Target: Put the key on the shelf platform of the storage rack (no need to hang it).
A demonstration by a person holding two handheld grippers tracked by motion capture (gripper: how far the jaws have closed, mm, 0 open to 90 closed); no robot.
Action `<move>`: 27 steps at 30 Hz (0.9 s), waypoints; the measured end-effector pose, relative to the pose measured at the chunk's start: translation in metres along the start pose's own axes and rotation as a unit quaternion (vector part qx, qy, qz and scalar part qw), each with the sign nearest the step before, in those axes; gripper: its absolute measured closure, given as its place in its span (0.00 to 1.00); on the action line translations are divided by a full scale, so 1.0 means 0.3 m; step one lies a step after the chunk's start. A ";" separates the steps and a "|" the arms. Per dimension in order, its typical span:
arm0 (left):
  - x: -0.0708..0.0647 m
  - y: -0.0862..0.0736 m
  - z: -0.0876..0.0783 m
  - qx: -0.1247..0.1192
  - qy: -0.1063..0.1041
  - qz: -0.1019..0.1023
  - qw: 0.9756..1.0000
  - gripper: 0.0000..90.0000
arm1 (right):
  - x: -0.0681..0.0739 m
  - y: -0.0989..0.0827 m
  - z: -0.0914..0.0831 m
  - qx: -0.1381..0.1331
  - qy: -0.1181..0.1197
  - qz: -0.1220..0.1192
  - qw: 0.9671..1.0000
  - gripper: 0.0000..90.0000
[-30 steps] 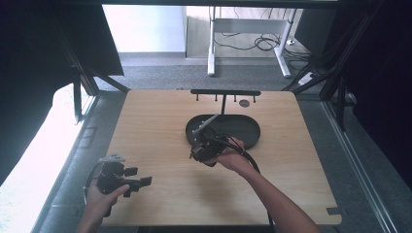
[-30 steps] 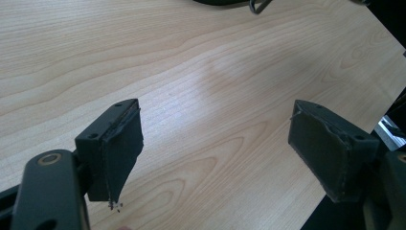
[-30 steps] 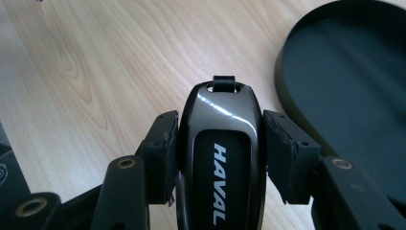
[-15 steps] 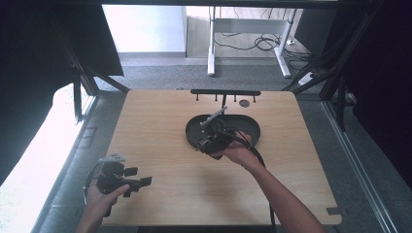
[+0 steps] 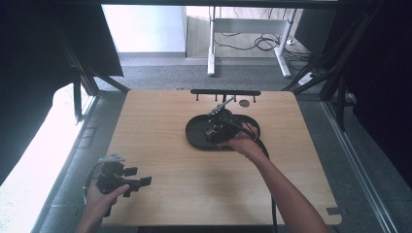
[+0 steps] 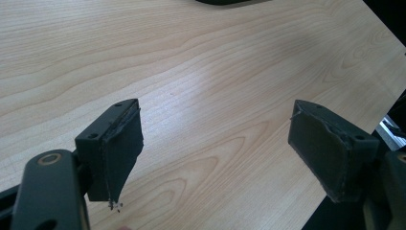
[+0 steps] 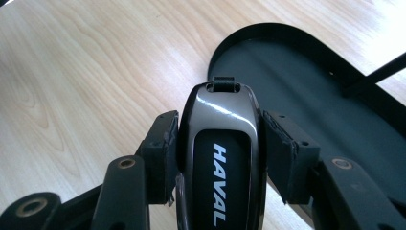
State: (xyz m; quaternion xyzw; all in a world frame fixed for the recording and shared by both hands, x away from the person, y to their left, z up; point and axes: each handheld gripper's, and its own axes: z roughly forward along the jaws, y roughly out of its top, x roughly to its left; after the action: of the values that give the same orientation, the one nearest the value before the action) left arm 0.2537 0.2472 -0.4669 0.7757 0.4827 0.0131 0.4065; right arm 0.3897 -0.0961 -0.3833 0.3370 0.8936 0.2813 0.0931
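Note:
A glossy black car key fob (image 7: 221, 158) with white "HAVAL" lettering is clamped between the jaws of my right gripper (image 7: 219, 143). In the high view that right gripper (image 5: 217, 130) hovers over the left part of a black oval tray (image 5: 194, 138) in the table's middle. The tray's dark floor (image 7: 306, 81) lies just beyond the fob's tip. My left gripper (image 5: 138, 182) rests at the front left corner of the table, held in a hand. Its jaws (image 6: 215, 148) stand wide open over bare wood, with nothing between them.
A low black rack with small pegs (image 5: 225, 92) stands at the table's far edge, a small dark disc (image 5: 244, 103) beside it. A thin black rod (image 7: 376, 76) crosses the tray. The light wooden tabletop (image 5: 160, 121) spreads left of the tray.
My right gripper has carried the key fob away from the person and slightly right, from the tray's near left edge to above the tray. The left gripper has stayed put.

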 end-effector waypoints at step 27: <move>0.000 0.000 0.005 0.004 -0.001 0.002 1.000 0.22 | -0.148 0.010 -0.001 -0.005 -0.031 0.043 0.999 0.55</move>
State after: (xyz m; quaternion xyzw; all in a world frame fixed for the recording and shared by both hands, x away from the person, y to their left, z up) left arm 0.2542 0.2462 -0.4677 0.7782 0.4810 0.0113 0.4036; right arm 0.4249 -0.1236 -0.3825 0.3829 0.8739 0.2786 0.1101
